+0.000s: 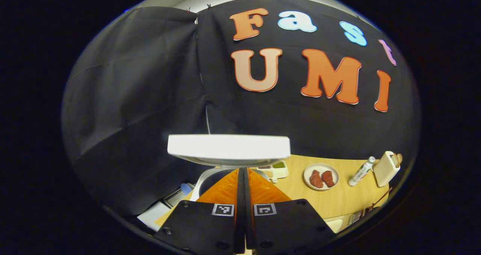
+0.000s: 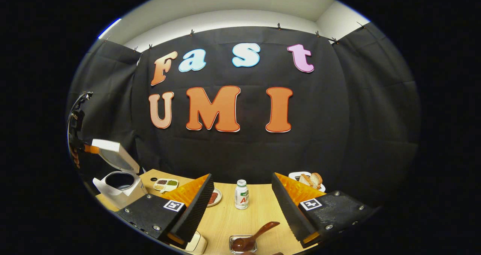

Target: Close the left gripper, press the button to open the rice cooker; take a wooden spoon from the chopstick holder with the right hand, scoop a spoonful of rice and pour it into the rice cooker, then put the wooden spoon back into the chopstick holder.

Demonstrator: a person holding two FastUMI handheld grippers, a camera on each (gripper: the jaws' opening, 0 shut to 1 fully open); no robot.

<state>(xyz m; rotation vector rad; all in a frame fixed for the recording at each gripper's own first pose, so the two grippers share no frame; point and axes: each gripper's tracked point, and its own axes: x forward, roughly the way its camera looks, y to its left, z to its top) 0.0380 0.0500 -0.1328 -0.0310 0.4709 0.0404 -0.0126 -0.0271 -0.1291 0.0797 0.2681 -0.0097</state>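
Note:
The white rice cooker [image 1: 210, 178] stands open just beyond my left gripper [image 1: 242, 169], whose fingers are shut together with nothing between them. Its raised lid [image 1: 229, 146] hangs right above the fingertips. In the right gripper view the rice cooker [image 2: 121, 189] sits at the far left with its lid [image 2: 112, 155] up, and the left gripper [image 2: 79, 134] is high beside the lid's top edge. My right gripper [image 2: 241, 176] is open and holds nothing. Below it the wooden spoon [image 2: 259, 232] rests with its bowl in a small clear square dish [image 2: 243, 244] near the table's front edge.
On the wooden table [image 2: 233, 217] stand a small bottle [image 2: 241, 195], a plate of red pieces [image 1: 321, 176], a divided dish of grains [image 2: 165, 184] and a toaster with bread [image 1: 387, 167]. A bottle [image 1: 361, 171] lies beside it. A white object [image 2: 196, 243] sits under my right gripper's left finger.

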